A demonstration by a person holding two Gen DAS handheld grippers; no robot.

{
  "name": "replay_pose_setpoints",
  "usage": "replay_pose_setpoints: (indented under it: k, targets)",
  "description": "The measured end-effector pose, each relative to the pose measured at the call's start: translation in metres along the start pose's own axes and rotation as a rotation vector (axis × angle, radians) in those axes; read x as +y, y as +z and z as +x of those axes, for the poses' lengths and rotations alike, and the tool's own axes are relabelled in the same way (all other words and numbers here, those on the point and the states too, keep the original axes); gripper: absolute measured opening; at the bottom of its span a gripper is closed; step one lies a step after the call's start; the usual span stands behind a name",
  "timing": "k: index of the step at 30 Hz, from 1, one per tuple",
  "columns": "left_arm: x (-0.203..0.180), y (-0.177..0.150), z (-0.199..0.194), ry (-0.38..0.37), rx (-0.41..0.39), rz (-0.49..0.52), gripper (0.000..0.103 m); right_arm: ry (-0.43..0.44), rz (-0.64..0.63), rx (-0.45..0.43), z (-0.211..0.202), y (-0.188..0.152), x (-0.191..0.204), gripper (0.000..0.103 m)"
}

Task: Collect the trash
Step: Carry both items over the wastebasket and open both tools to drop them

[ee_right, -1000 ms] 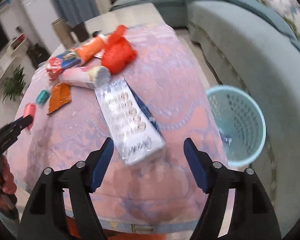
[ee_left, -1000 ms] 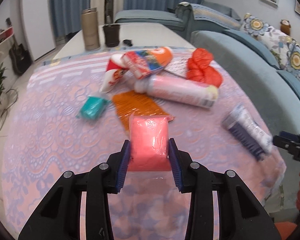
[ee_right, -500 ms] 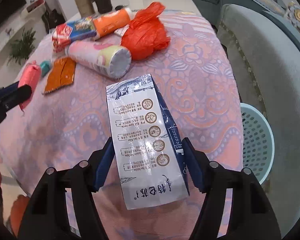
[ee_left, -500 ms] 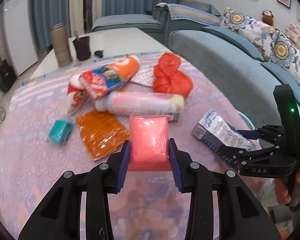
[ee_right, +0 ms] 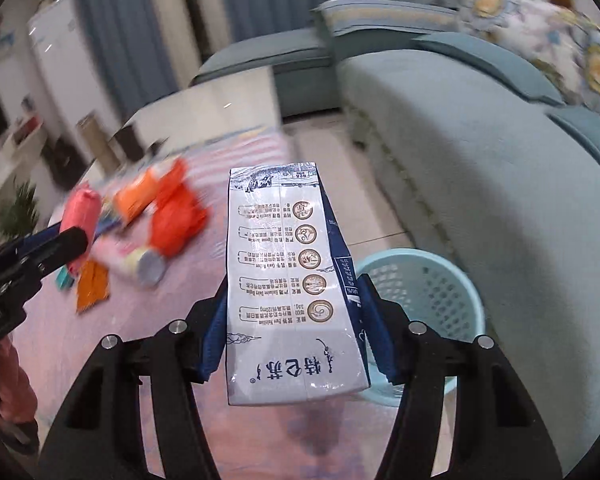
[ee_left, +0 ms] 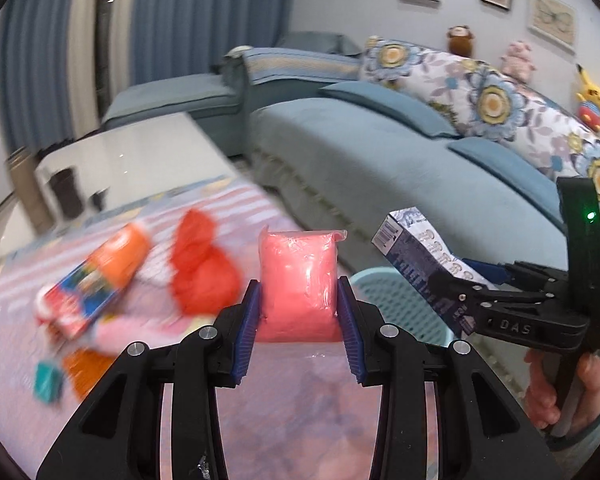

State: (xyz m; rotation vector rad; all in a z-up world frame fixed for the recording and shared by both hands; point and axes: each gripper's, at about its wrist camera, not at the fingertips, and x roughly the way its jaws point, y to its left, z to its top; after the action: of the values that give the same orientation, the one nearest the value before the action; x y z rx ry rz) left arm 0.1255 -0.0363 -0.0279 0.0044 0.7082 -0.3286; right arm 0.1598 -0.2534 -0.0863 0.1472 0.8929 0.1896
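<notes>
Two close wrist views angled downward, sharing basket (ee_left: 404, 300) and table (ee_right: 100, 344).

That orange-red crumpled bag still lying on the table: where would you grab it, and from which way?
Probably from above, across the bunched upper part of the red bag. It sits as a loose heap, narrower at the top than at its base, so fingers could close on either side there. A printed packet lies close on its left, so coming in sideways looks awkward. Blur hides its exact folds.

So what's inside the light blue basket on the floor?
The basket shows only bare perforated wall, no trash visible. Its near part and bottom are hidden behind the milk carton and the right gripper.
</notes>
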Motion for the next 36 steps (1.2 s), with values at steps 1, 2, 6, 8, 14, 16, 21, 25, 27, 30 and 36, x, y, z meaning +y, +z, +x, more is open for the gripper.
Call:
replay_pose_setpoints:
  k: [1,2,6,8,14,16,21,25,27,30,36]
  targets:
    - [-0.009,0.005,0.008,-0.015,0.001,0.012,0.036,-0.011,0.021,0.0,0.001,0.0,-0.009,0.056]
    - [-0.017,0.008,0.017,-0.027,0.005,0.024,0.036,-0.023,0.054,0.005,0.005,0.0,-0.022,0.056]
    - [-0.043,0.012,0.057,-0.088,0.055,0.053,0.036,-0.075,0.181,0.04,0.025,-0.01,-0.067,0.056]
    - [-0.051,0.01,0.082,-0.124,0.098,0.055,0.036,-0.094,0.236,0.064,0.037,-0.017,-0.085,0.056]
    - [-0.072,-0.002,0.139,-0.187,0.205,0.074,0.036,-0.125,0.358,0.139,0.073,-0.037,-0.12,0.056]
    - [-0.078,-0.005,0.152,-0.204,0.231,0.078,0.037,-0.133,0.386,0.155,0.081,-0.041,-0.128,0.056]
    - [-0.074,-0.008,0.167,-0.242,0.255,0.033,0.056,-0.145,0.456,0.17,0.09,-0.05,-0.147,0.058]
    - [-0.07,-0.008,0.167,-0.243,0.249,0.016,0.062,-0.151,0.462,0.169,0.094,-0.052,-0.152,0.058]
    - [-0.069,-0.008,0.164,-0.245,0.247,0.013,0.062,-0.147,0.456,0.166,0.092,-0.054,-0.15,0.058]
    - [-0.063,-0.011,0.158,-0.252,0.242,0.005,0.063,-0.126,0.439,0.148,0.084,-0.056,-0.143,0.058]
    - [-0.047,-0.018,0.134,-0.268,0.22,-0.026,0.063,-0.09,0.335,0.104,0.069,-0.055,-0.111,0.058]
